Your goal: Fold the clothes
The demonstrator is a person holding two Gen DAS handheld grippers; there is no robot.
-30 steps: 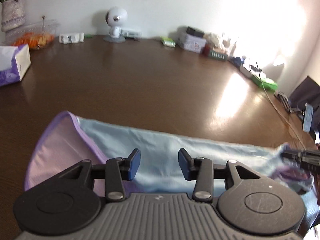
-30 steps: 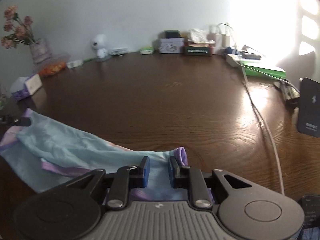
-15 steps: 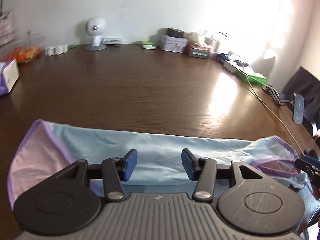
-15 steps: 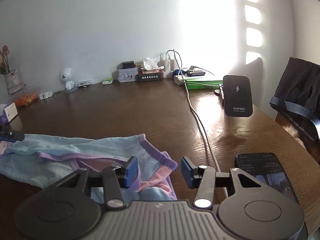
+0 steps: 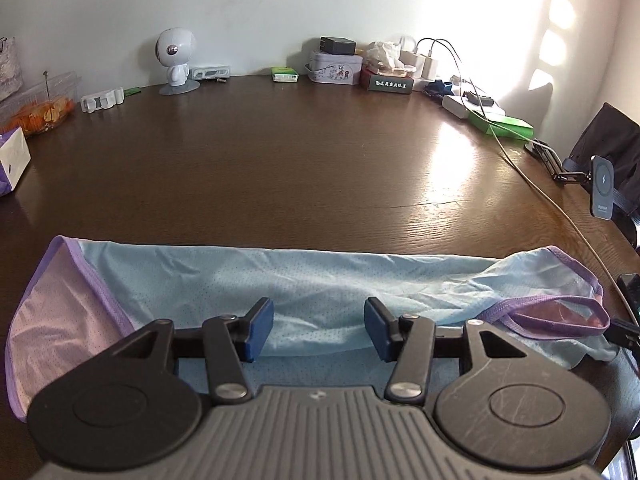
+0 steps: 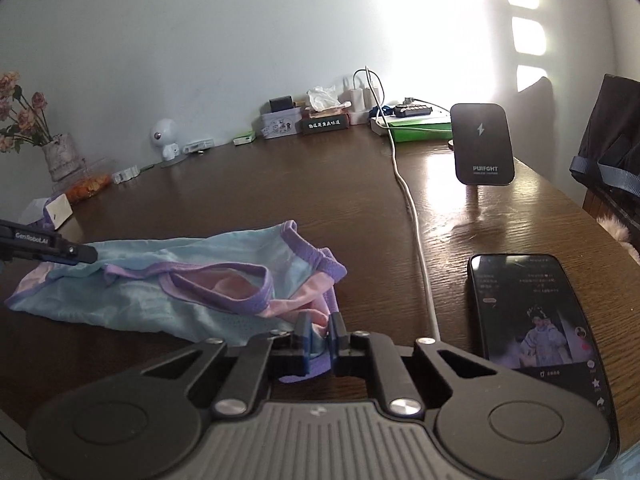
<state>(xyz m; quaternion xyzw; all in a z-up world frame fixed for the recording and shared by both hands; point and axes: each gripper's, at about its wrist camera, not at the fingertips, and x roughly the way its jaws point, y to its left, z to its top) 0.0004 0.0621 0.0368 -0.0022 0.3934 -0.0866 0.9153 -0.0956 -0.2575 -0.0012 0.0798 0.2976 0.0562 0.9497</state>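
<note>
Blue garment flat on worktop, left claw apart above its near edge, right claw closing, pinching its pink near-right corner

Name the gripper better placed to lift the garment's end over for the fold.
Right. The right gripper is closing its jaws on the garment at its purple-trimmed end, while the left gripper hangs open over the middle, gripping nothing.
</note>
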